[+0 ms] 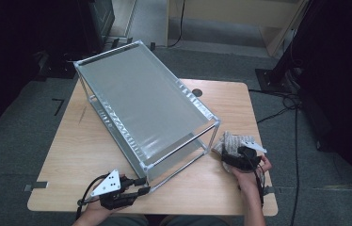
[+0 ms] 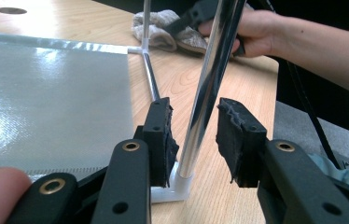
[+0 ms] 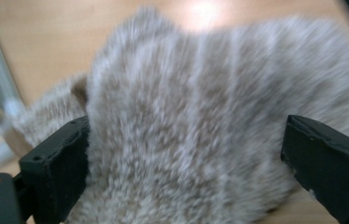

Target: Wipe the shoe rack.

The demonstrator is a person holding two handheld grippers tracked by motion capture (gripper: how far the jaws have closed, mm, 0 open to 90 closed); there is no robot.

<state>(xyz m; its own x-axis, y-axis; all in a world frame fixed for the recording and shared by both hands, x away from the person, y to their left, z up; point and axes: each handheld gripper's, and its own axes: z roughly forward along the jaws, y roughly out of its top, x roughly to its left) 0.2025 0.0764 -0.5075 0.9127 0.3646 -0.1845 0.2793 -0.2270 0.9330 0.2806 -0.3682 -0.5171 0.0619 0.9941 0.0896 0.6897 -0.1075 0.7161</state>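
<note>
A grey floor (image 1: 19,141) lies around a wooden table (image 1: 84,155), and dark cables (image 1: 296,141) run over the floor at 3 o'clock of the table.

On the table stands a metal rack (image 1: 141,101) with a grey shelf sheet on top and thin shiny tubes as legs. It is turned diagonally, from 11 o'clock toward 5 o'clock of the table, and it covers most of the middle. A small dark hole (image 1: 197,92) is in the tabletop at 1 o'clock, just beside the rack.

The left gripper (image 1: 142,186) is at 6 o'clock of the table, at the near corner of the rack. In the left gripper view the left gripper (image 2: 193,140) has the corner leg (image 2: 205,93) between its two black pads. The jaws are a little spread: a gap is seen on each side of the leg, so the pads do not press on it. A white foot (image 2: 175,189) joins the leg at the bottom.

A fluffy beige cloth (image 1: 230,141) lies at 4 o'clock of the table, just beside the right near corner of the rack. The right gripper (image 1: 240,155) is on it. In the right gripper view the right gripper (image 3: 184,158) has its jaws spread wide, and the cloth (image 3: 200,121) bulges between them. The left pad touches the fluff; on the right pad I cannot tell.
</note>
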